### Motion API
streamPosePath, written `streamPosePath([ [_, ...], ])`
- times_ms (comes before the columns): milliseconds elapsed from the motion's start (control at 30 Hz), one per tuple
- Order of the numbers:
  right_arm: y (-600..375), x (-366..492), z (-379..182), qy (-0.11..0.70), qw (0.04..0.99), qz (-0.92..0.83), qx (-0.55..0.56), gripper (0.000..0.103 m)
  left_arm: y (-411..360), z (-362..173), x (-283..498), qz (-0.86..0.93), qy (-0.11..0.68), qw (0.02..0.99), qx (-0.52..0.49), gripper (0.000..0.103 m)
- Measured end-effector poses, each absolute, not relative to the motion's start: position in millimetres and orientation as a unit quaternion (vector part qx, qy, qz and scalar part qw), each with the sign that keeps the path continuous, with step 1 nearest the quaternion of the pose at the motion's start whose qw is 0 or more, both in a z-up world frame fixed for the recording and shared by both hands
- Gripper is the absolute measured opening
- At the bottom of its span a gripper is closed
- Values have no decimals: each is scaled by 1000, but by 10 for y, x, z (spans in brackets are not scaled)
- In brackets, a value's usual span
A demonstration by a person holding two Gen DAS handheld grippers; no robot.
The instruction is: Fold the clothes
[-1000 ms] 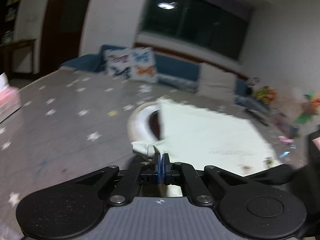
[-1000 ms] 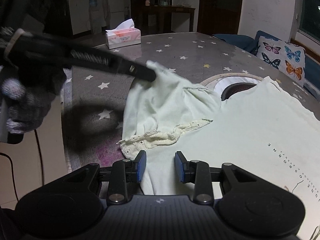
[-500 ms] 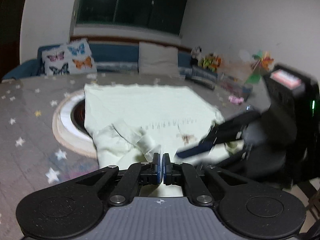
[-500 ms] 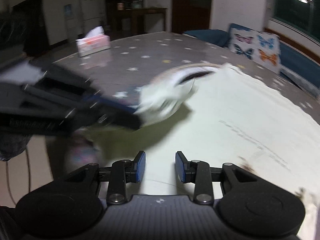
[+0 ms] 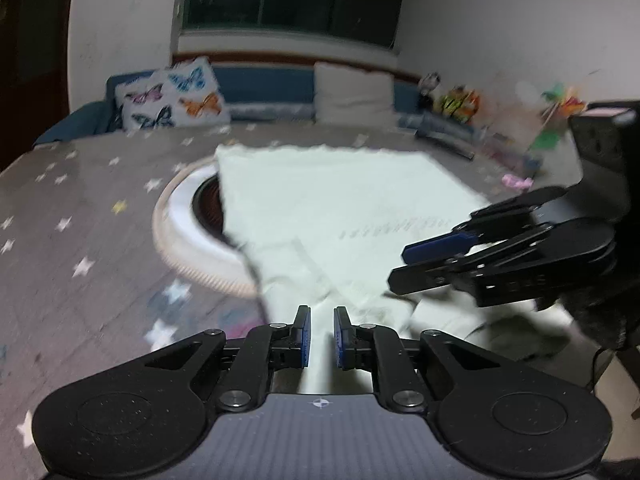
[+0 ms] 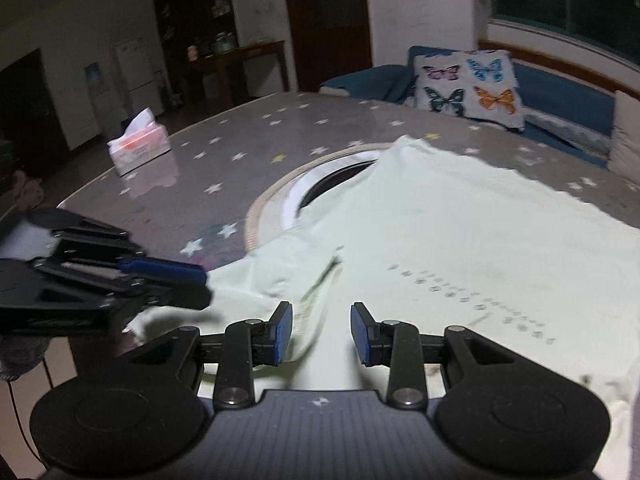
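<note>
A pale green T-shirt (image 5: 340, 200) with a line of printed letters lies flat on the star-patterned table (image 5: 80, 220). One sleeve (image 6: 280, 264) is folded in over its body. My left gripper (image 5: 322, 336) hovers low over the shirt's near edge. Its jaws are opening, with a narrow gap and only the cloth below showing through it. My right gripper (image 6: 321, 332) stands open above the shirt, the sleeve's hem beside its left pad. Each gripper shows in the other's view: the right gripper (image 5: 398, 268) on the right, the left gripper (image 6: 207, 288) on the left.
A round white ring (image 5: 188, 240) with a dark hole is set in the table, partly under the shirt. A tissue box (image 6: 138, 146) stands at the far left. A sofa with a butterfly cushion (image 6: 468, 88) runs behind. Toys (image 5: 460, 104) clutter the back right.
The left gripper swung the sleeve it pinched over onto the shirt's body, and its jaws have parted and let go. The right gripper shifted across the shirt and stayed open.
</note>
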State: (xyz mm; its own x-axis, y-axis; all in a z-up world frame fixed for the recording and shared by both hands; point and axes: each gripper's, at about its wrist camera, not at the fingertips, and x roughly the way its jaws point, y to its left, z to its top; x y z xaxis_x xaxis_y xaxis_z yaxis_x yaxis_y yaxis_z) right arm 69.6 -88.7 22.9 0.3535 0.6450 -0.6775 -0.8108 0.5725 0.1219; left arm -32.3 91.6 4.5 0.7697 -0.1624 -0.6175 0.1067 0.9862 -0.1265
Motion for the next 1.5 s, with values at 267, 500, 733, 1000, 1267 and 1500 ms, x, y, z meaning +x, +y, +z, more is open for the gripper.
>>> streamPosePath([
  [267,-788,450,82,364,788,469,-162,32,1058,-37,-519,-54,351,934,-34,15],
  [500,-845,418,182,350,798,468,-147,32,984,103,-405,-62,324,943,-32,15],
  [733,-850,353,114,361,785,473,-172,31,970,-90,-245,-68,355,932,-18,16],
  [1000,-1124,407,221,355,807,445,-158,31,909,43,-230,-71,336,939,-9,16],
  [1267,-1523,410,300,352,834,400,-142,32,726,-107,-354,-110,353,929,13,16],
  [1500,-2086,396,350,359,869,321,-111,33,687,-52,-435,-111,342,933,25,30],
])
